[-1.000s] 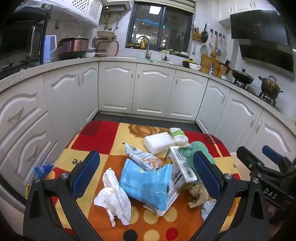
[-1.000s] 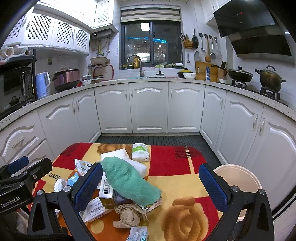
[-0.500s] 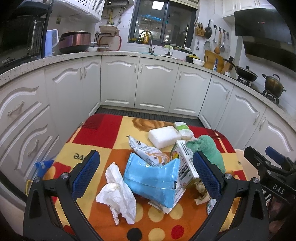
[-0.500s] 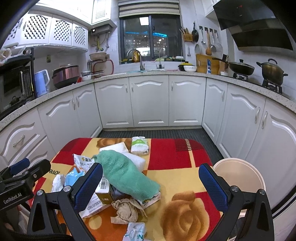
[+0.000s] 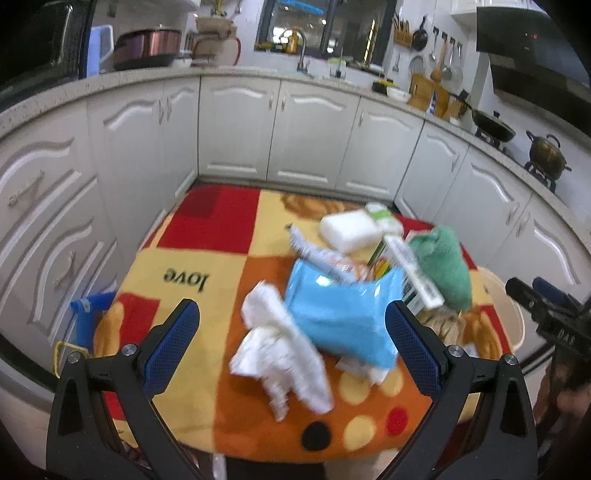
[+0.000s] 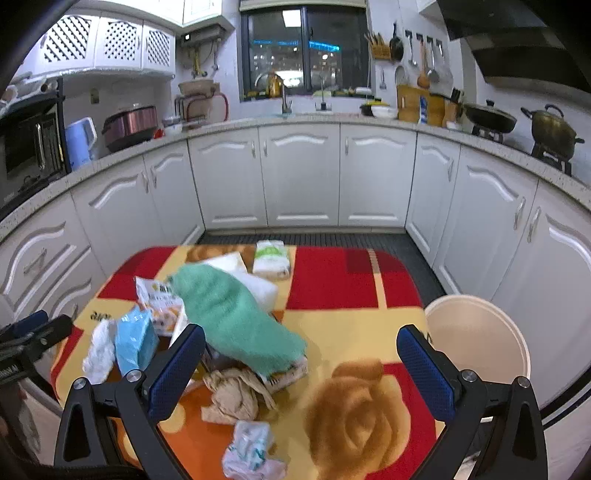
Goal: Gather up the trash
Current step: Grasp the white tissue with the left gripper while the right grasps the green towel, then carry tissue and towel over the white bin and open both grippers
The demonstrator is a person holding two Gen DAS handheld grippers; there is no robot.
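Above the cluttered mat [image 5: 207,254], left gripper [image 5: 291,343] and right gripper [image 6: 301,365] hang spread wide and empty, so best to drop onto the white tissue [image 5: 280,354] wad squarely, pinch mid-bulk, then carry to the bin [image 6: 476,343] at right.

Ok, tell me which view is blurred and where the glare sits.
Left wrist view: motion blur smears the white tissue and blue packet; both fingers stay sharp. Right wrist view: mostly crisp, green cloth slightly soft, ceiling-light glare in the window. Both views bend the cabinets with fisheye distortion.
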